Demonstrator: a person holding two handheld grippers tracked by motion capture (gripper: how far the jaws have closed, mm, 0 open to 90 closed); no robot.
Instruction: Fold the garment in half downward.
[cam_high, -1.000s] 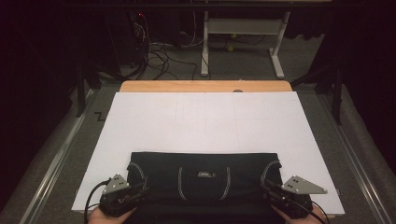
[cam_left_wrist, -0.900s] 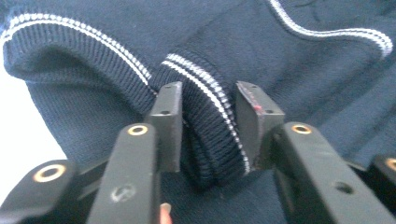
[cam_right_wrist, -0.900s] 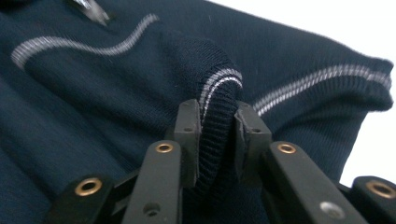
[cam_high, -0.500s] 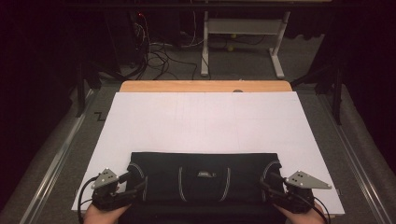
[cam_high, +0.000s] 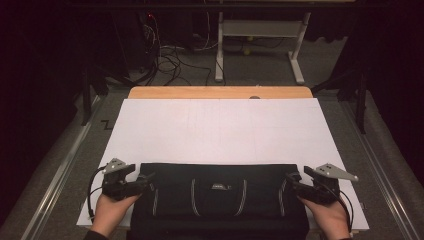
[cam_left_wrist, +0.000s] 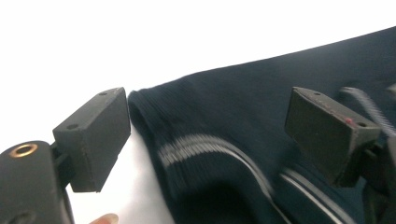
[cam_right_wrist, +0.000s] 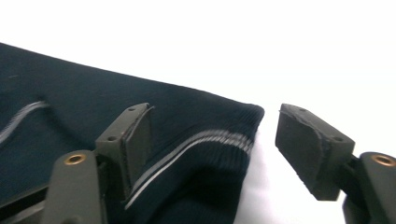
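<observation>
A black garment (cam_high: 220, 200) with thin grey stripes lies folded flat at the near edge of a white sheet (cam_high: 220, 130). My left gripper (cam_high: 148, 178) is at the garment's left side and my right gripper (cam_high: 290, 178) at its right side. In the left gripper view, the left gripper (cam_left_wrist: 210, 135) is open, and a ribbed, striped corner of the garment (cam_left_wrist: 219, 140) lies between its jaws. In the right gripper view, the right gripper (cam_right_wrist: 219, 140) is open around the matching striped corner of the garment (cam_right_wrist: 205, 135). Neither gripper pinches the cloth.
The sheet covers a wooden table whose far edge (cam_high: 220, 92) shows bare. Beyond it on the floor are tangled cables (cam_high: 170, 55) and a white table frame (cam_high: 260, 35). Metal rails (cam_high: 55, 175) run along both sides of the table.
Both hands have slid their grippers a little forward along the garment's sides, toward its far corners. The garment itself has not shifted.
</observation>
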